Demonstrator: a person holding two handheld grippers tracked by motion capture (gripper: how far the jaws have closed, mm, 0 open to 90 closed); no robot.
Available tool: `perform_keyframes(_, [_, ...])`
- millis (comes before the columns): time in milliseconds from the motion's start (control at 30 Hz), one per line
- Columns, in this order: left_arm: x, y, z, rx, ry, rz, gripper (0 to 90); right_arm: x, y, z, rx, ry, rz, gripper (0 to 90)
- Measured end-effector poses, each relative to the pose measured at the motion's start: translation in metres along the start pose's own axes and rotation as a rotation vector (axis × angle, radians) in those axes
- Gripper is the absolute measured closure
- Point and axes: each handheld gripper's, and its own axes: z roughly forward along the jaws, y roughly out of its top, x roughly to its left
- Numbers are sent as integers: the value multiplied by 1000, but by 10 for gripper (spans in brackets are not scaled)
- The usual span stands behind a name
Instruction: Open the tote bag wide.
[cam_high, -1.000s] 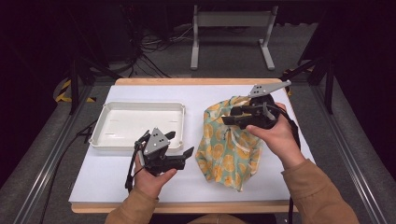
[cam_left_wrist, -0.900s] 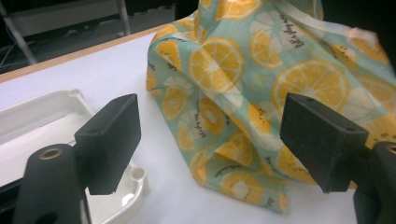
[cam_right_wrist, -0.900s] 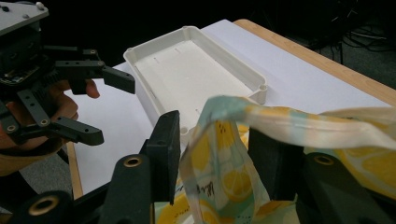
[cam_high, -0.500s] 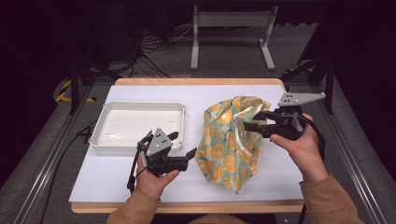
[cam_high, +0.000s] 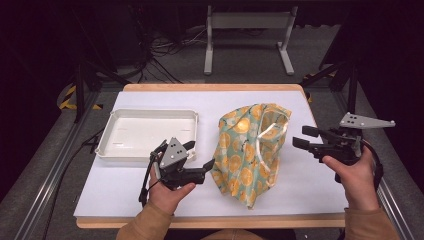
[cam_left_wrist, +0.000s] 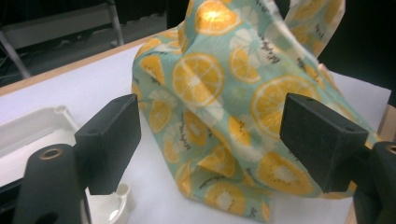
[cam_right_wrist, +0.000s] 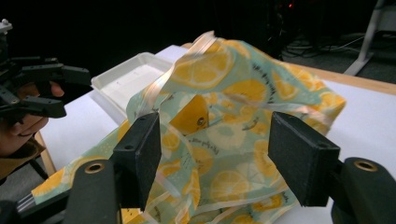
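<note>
A cloth bag (cam_high: 248, 150) printed with orange slices stands crumpled on the white table top, its pale handles (cam_high: 270, 135) loose at the top. My left gripper (cam_high: 200, 155) is open just left of the bag's lower edge and points at it. The fabric (cam_left_wrist: 219, 102) lies beyond the jaws, not between them. My right gripper (cam_high: 302, 136) hovers to the right of the bag, apart from it. Its jaws have just been opening and stand open with nothing between them. The bag (cam_right_wrist: 233, 107) lies ahead of them, and the left gripper (cam_right_wrist: 65, 91) is at the far left.
A white shallow tray (cam_high: 107, 145) sits at the back left of the table, just behind my left hand. The table's wooden edge (cam_high: 210, 220) runs along the front. A metal stand (cam_high: 247, 30) and cables lie on the dark floor beyond.
My right gripper let go of the bag's top and drew away to the right, its jaws spreading. The bag settled upright on the table. My left gripper stayed in place.
</note>
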Motion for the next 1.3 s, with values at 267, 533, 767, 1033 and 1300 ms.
perform_keyframes(267, [-17,28,8,-24,-64,42,211,-6,-2,-6,-13,-19,16,355])
perform_keyframes(533, [-40,46,31,-29,-138,89,208,-20,-7,-20,-40,-60,50,356])
perform_keyframes(767, [-50,55,52,-36,-180,129,208,-26,-8,-26,-55,-61,66,356])
perform_keyframes(1033, [-51,61,76,-2,-201,140,208,-28,-9,-29,-67,-54,73,356])
perform_keyframes(1300, [-46,69,96,15,-135,122,215,-30,-10,-28,-66,-49,78,354])
